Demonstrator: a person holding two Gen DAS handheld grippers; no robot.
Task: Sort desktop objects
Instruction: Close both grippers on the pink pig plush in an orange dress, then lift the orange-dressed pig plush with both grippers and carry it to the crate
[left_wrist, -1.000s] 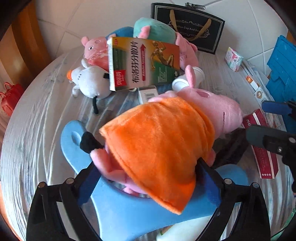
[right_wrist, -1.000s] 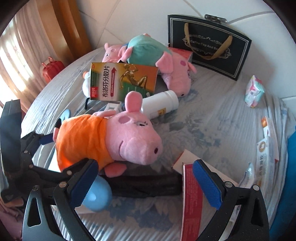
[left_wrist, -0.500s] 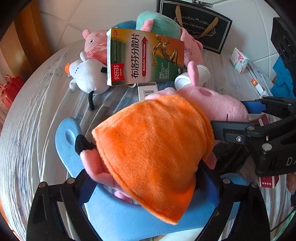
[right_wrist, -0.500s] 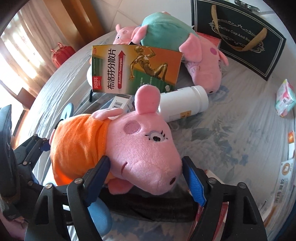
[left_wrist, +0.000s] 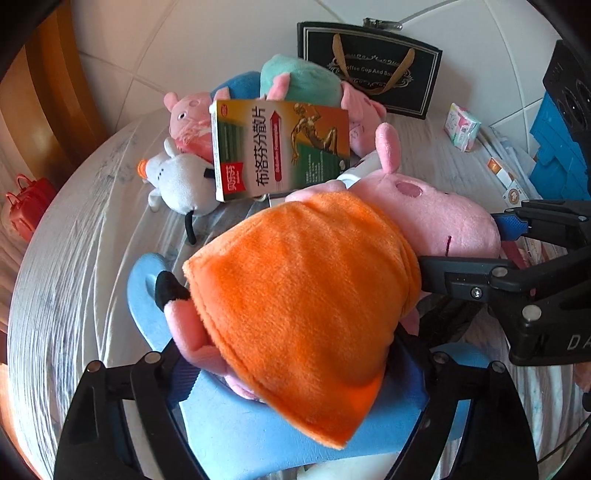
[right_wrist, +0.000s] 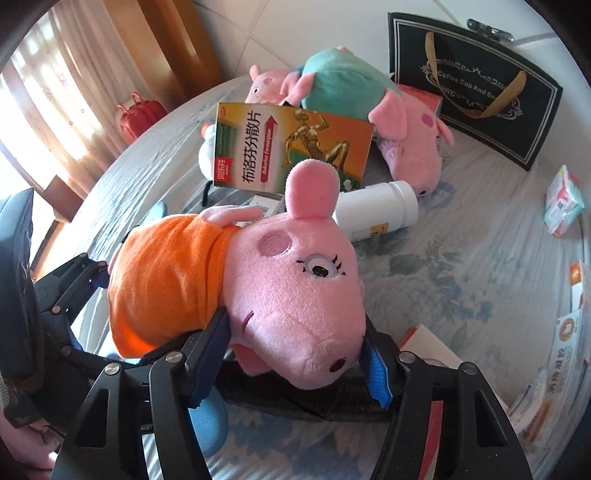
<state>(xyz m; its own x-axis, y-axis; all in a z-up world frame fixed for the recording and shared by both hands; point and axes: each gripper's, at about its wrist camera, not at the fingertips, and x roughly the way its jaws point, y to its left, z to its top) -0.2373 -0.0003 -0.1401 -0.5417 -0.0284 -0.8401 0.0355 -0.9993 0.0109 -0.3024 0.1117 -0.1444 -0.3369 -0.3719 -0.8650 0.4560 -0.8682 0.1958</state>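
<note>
Reaching in from the lower edge of its own view, the left gripper (left_wrist: 295, 373) has its two fingers spread wide w/ the orange-dressed pig plush (left_wrist: 314, 288) between them, pads pressed on the dress hem and legs, so it has hold of the toy's lower body. The right gripper (right_wrist: 295, 350) comes up from the bottom of its view, jaws narrowed onto the same plush's snout, blue pads (right_wrist: 376, 373) squeezing the pink head from both sides; in the left view it shows at mid right. The plush hangs tilted above the round table (left_wrist: 74, 258), head toward frame right. Count: 3 pig plushes visible, the held one plus 2 more (right_wrist: 410, 140) piled at upper centre; 1 white plush (left_wrist: 181, 181) at left; 1 medicine box (left_wrist: 280, 147) propped upright in front of the pile; 1 white bottle (right_wrist: 376, 214) lying on its side; 1 black gift bag (right_wrist: 476, 88) at upper right; 1 small tissue pack (right_wrist: 563, 199) at far right. A blue flat item (left_wrist: 147, 280) and a black strap (right_wrist: 295, 398) lie under the plush, partly hidden by it.
</note>
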